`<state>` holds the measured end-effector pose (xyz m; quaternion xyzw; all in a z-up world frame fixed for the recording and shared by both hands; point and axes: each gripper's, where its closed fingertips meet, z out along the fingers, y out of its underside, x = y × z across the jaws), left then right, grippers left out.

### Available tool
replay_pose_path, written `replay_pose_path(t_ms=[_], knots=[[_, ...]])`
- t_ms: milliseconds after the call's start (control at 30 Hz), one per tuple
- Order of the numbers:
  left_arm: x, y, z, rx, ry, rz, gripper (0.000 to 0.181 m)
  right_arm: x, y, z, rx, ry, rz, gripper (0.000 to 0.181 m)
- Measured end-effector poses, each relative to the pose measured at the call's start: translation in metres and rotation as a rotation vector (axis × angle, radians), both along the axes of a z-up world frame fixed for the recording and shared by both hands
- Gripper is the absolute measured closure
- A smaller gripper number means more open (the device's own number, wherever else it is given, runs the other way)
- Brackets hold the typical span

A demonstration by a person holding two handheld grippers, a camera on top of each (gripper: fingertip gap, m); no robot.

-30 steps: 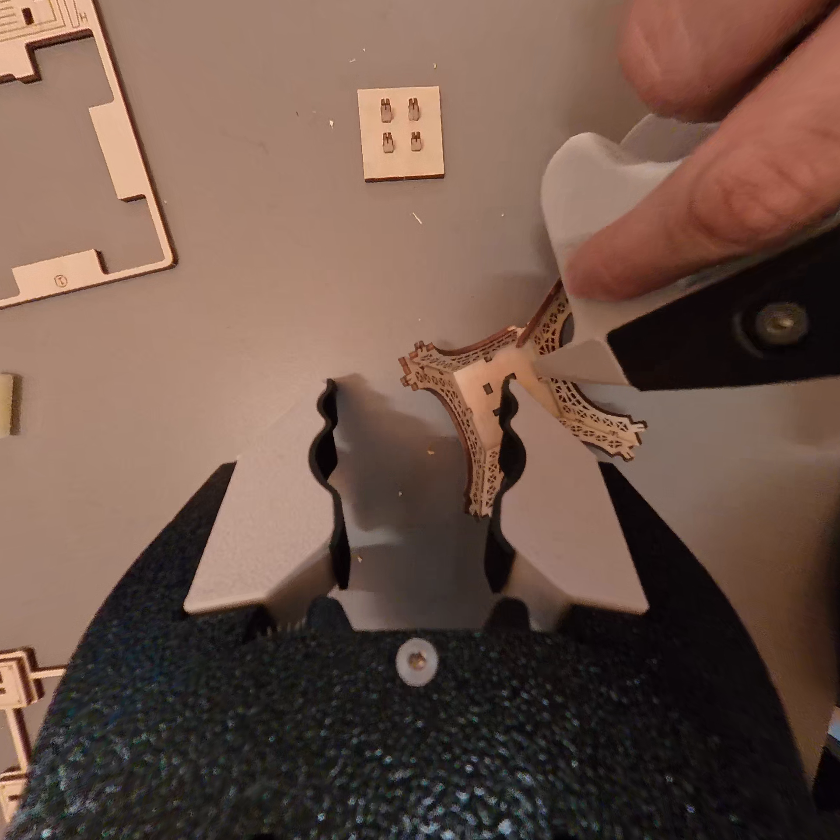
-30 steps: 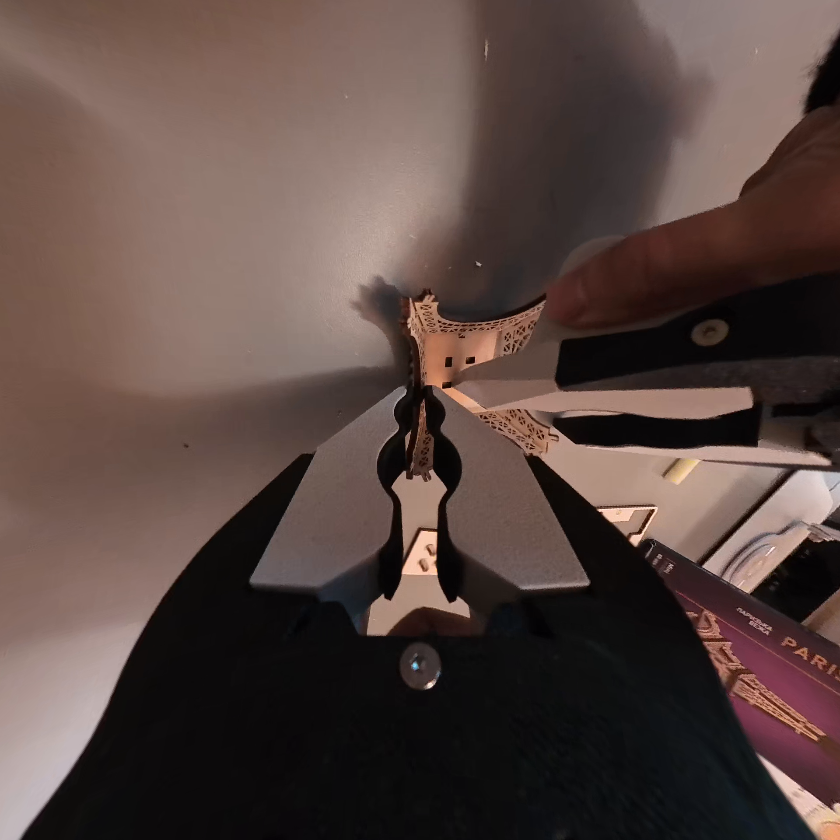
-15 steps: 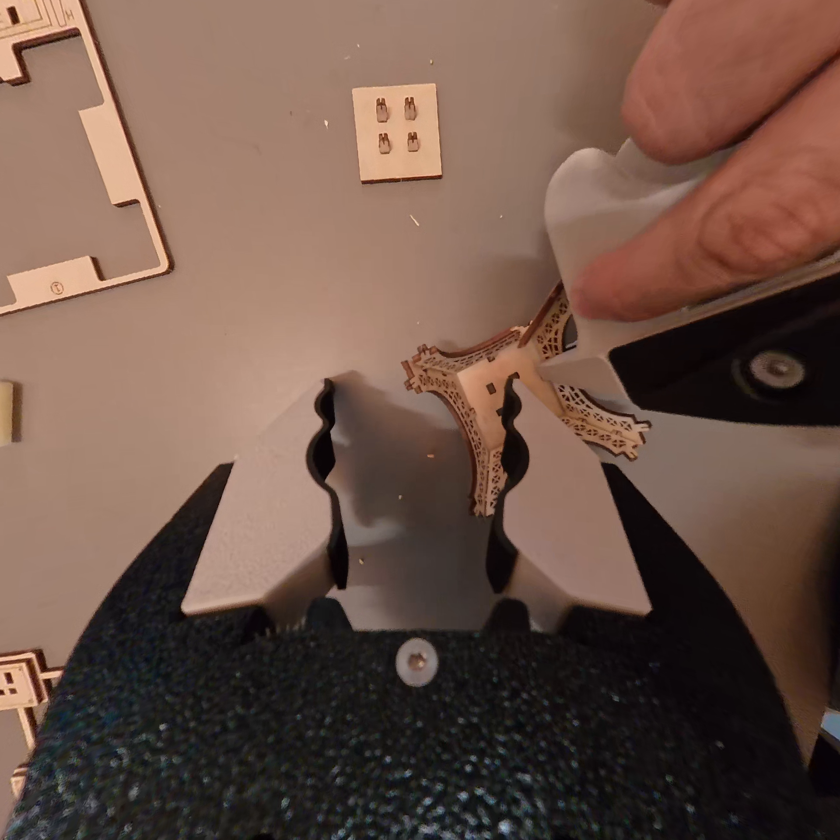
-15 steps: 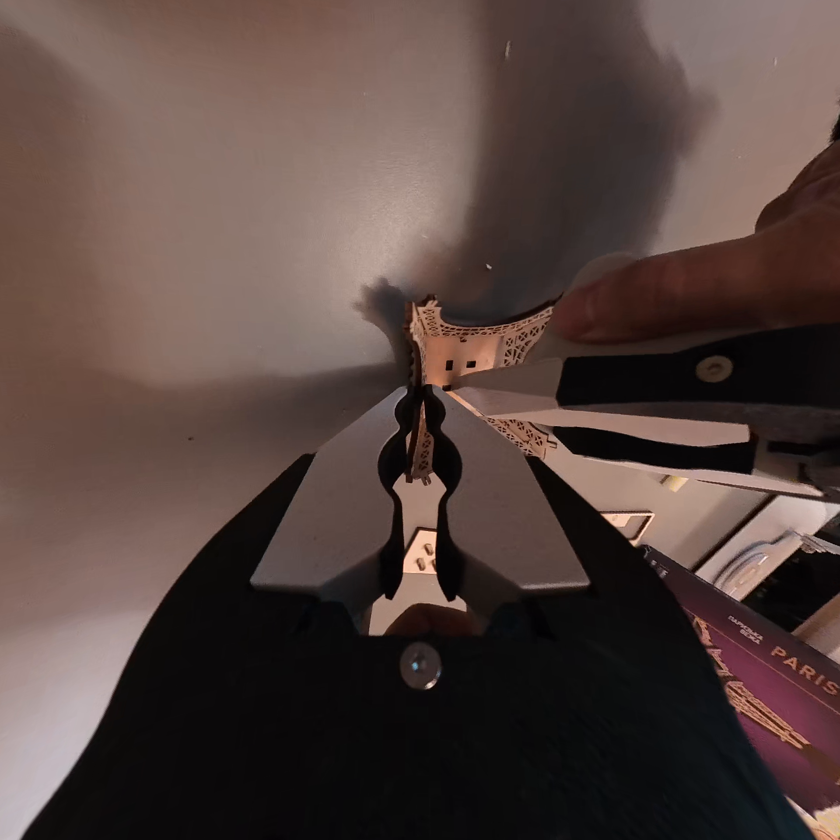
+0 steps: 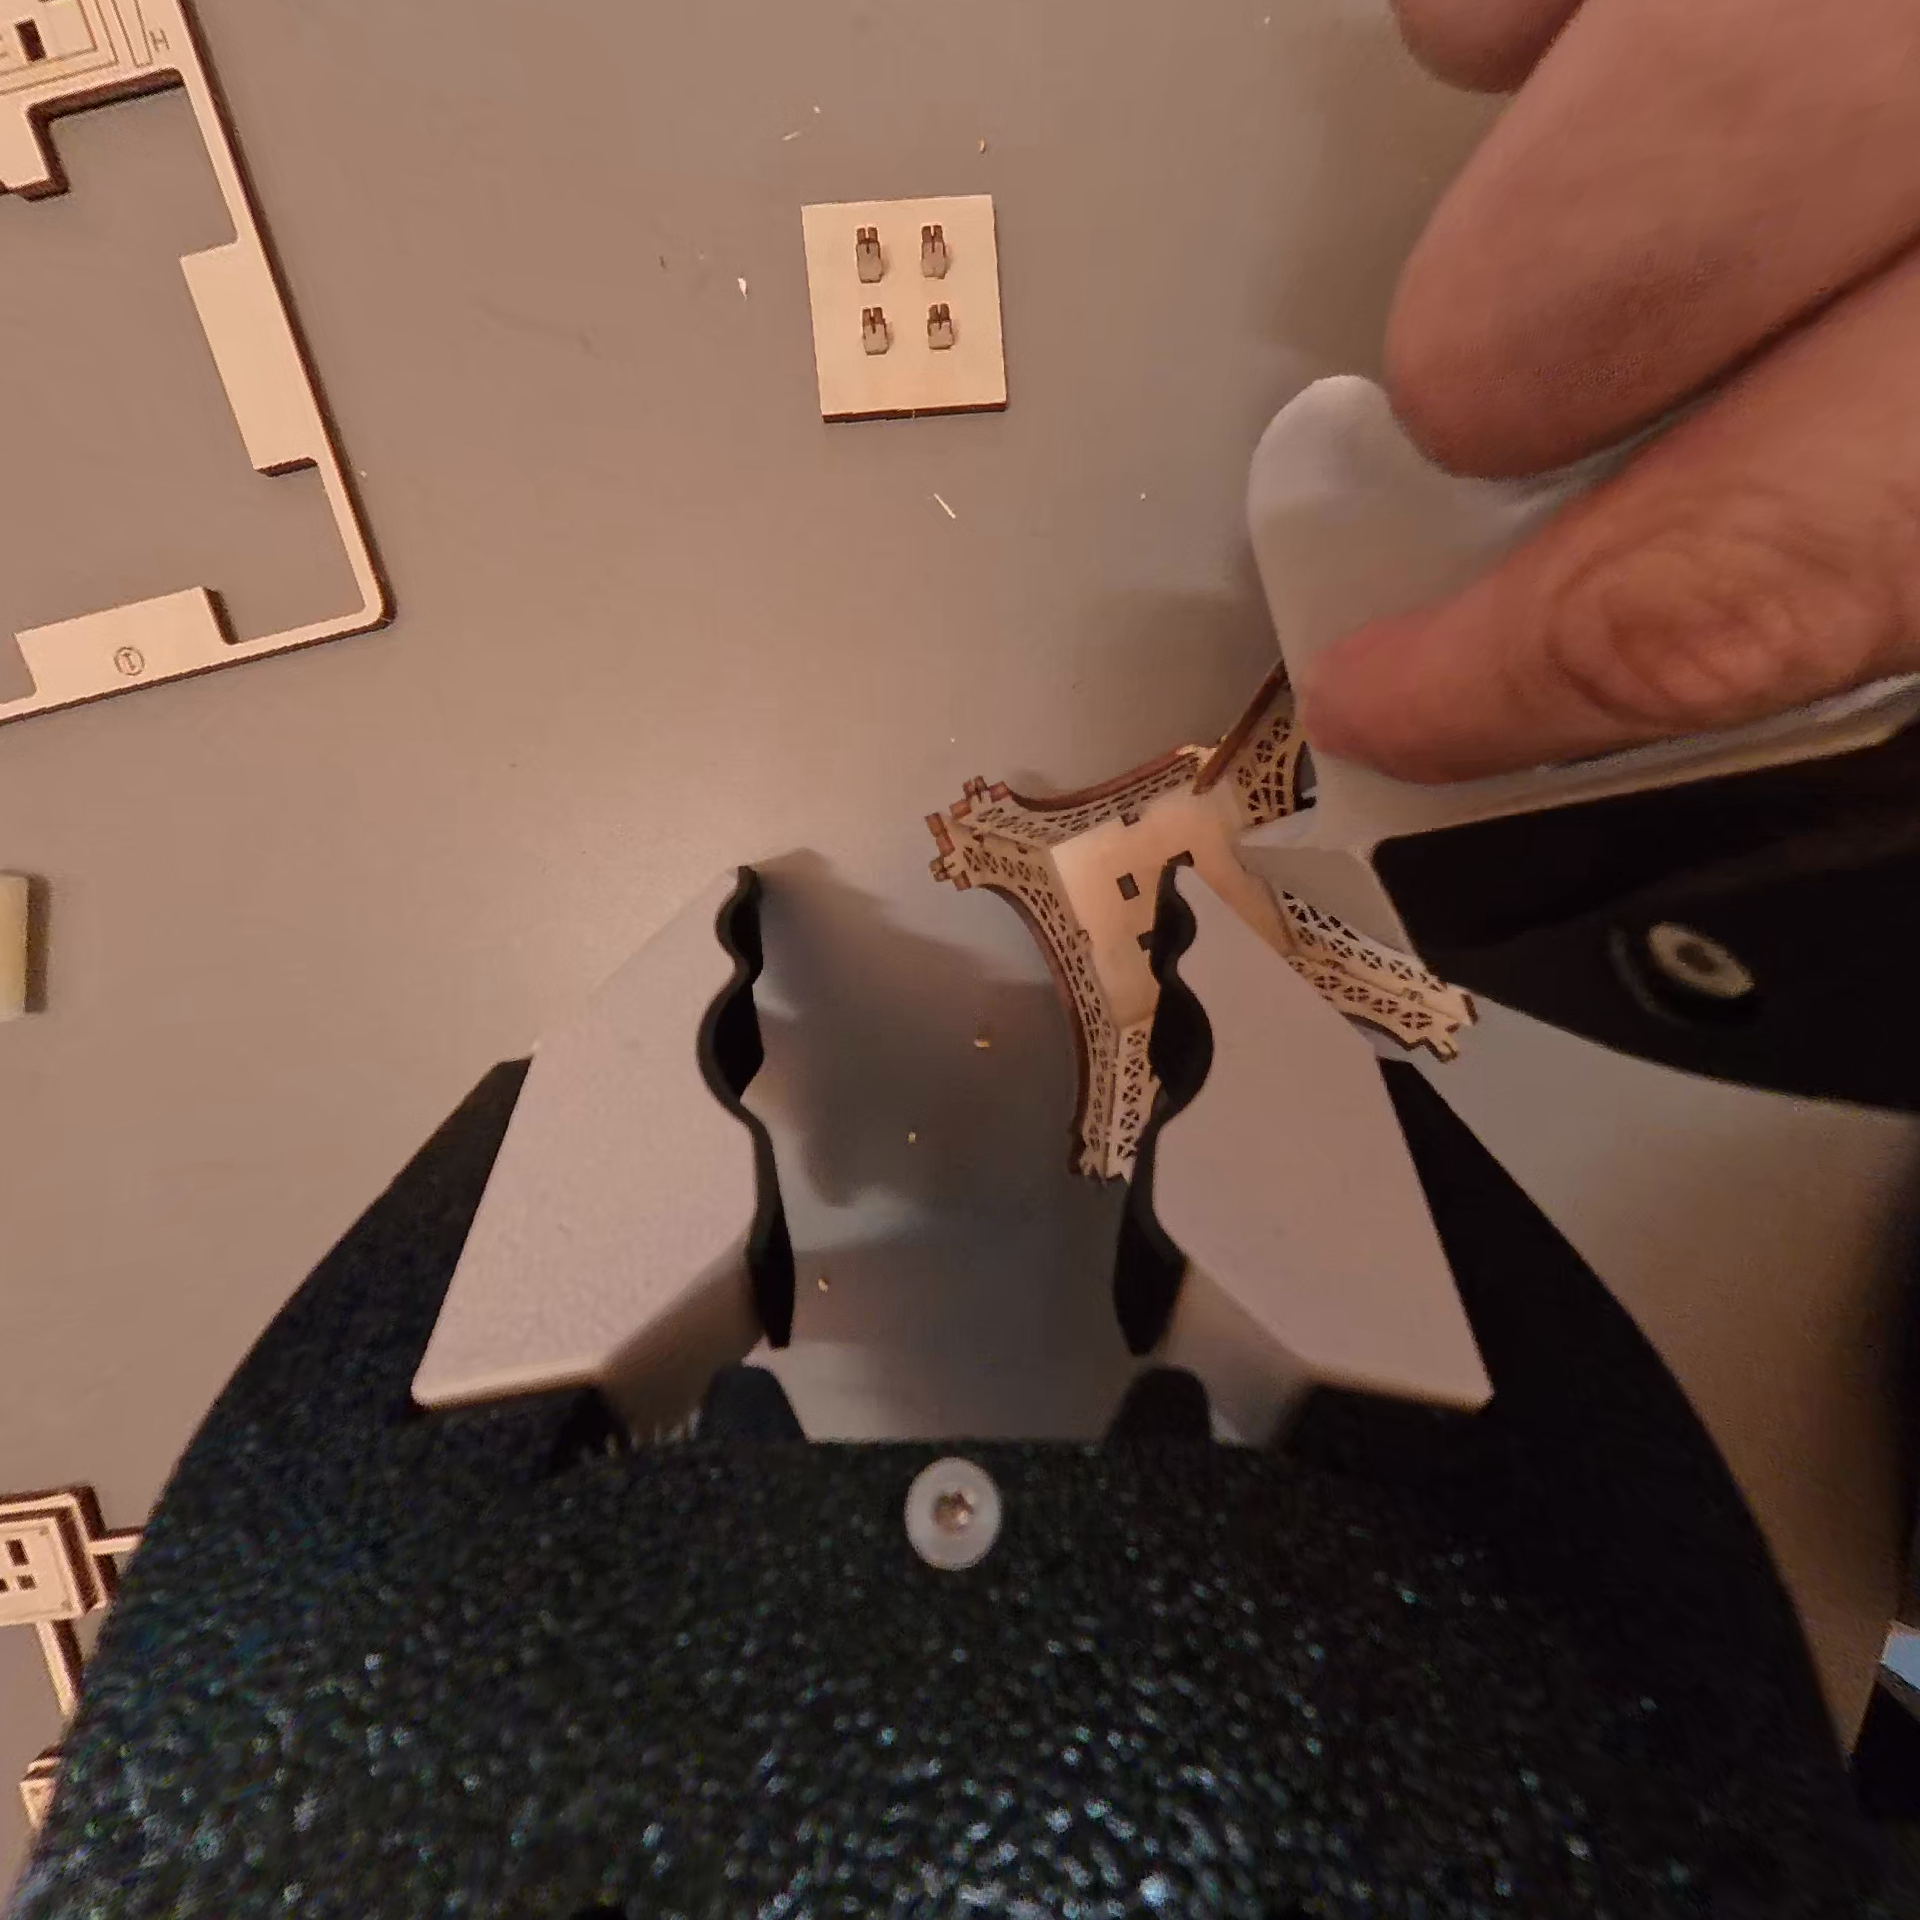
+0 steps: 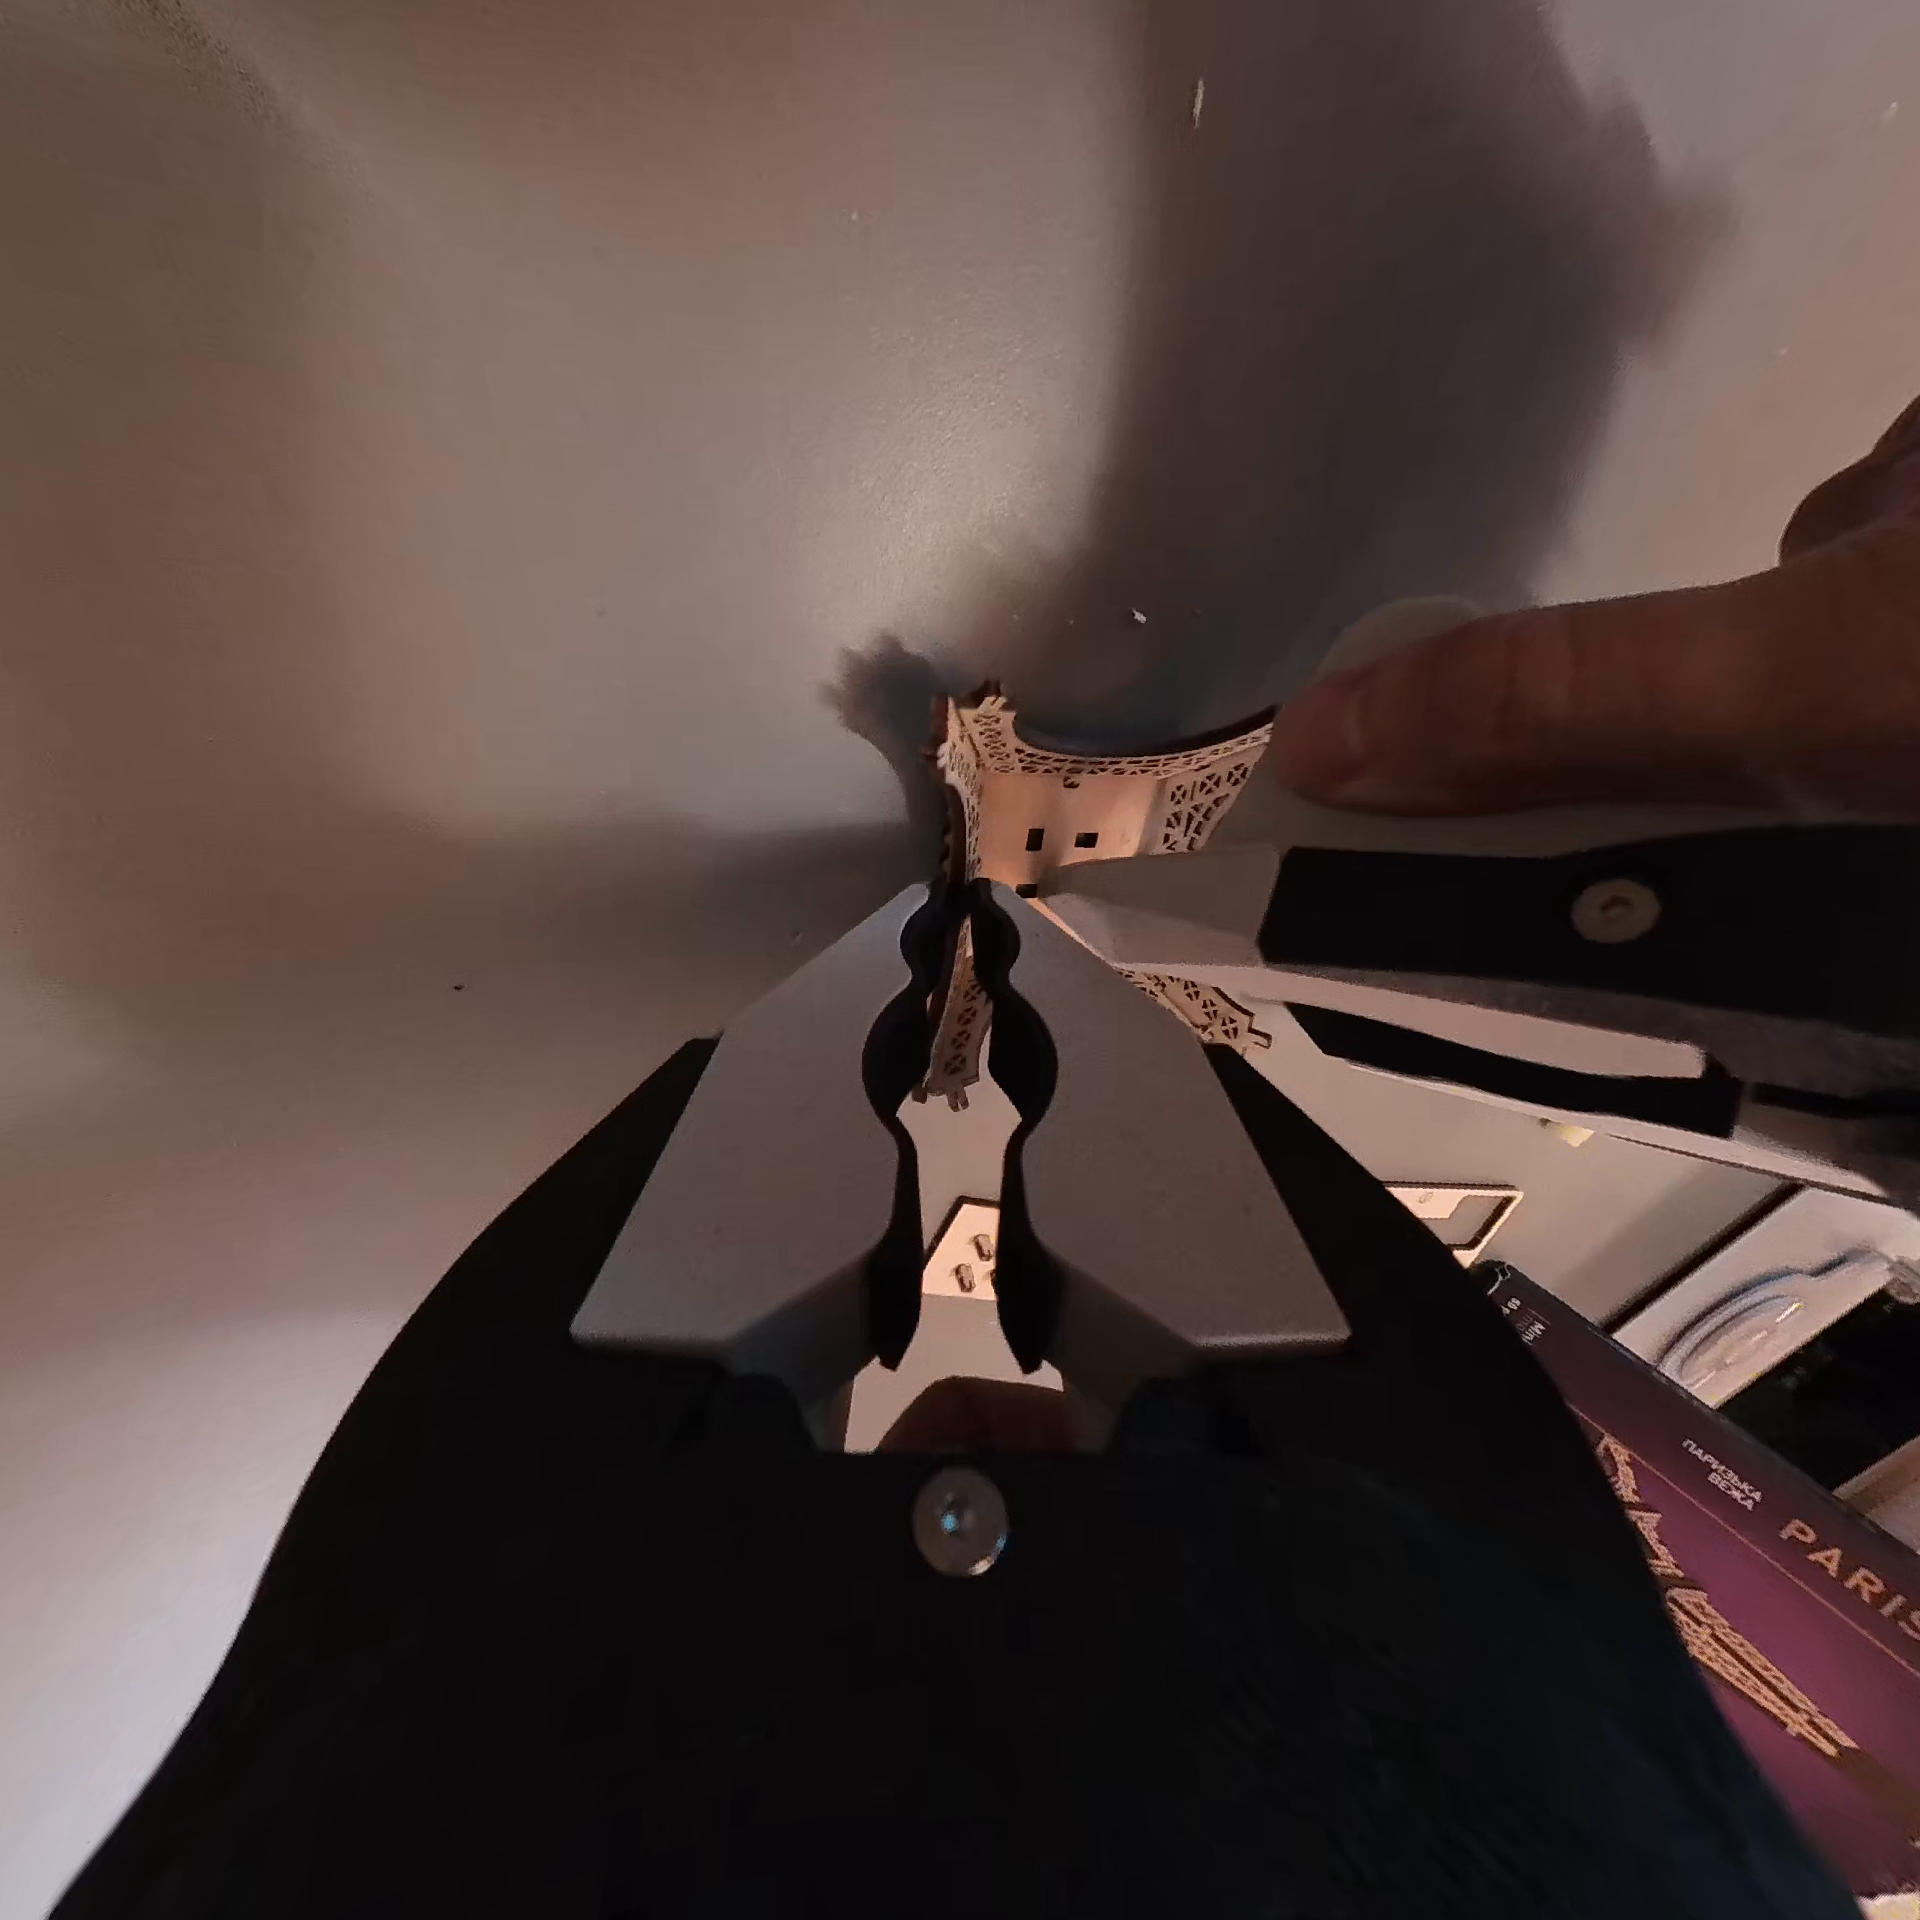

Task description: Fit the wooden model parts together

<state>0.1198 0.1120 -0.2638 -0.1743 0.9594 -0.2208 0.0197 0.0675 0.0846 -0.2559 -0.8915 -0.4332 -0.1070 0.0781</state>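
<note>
A small wooden tower base [image 5: 1101,904], a flat plate with four lattice legs, sits on the grey table [image 5: 623,623]. My left gripper [image 5: 958,878] is open. Its right finger [image 5: 1299,1143] lies over the plate, and one leg hangs between the jaws without being gripped. My right gripper [image 5: 1288,790] comes in from the right and is shut on the upper right leg. In the right wrist view my right gripper [image 6: 961,894] pinches that leg of the tower base [image 6: 1049,810], and the open left gripper [image 6: 1174,945] reaches in from the right. A person's fingers [image 5: 1610,623] press by the gripped leg.
A wooden square with small pegs [image 5: 904,307] lies farther up the table and also shows in the right wrist view [image 6: 961,1236]. A cut-out plywood frame [image 5: 301,416] lies at upper left, with more sheet offcuts [image 5: 42,1579] at lower left. A purple box [image 6: 1766,1558] lies at the right.
The person's fingers have slid a little lower over the right gripper. Both grippers and the tower base have hardly moved.
</note>
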Motion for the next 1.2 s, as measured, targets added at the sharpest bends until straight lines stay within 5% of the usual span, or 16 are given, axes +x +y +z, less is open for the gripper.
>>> replay_pose_path(t_ms=[1200], knots=[[0.0007, -0.0011, -0.0003, 0.0, 0.002, 0.005, 0.107, -0.0006, 0.0055, 0.0016, 0.117, -0.023, -0.007, 0.18]])
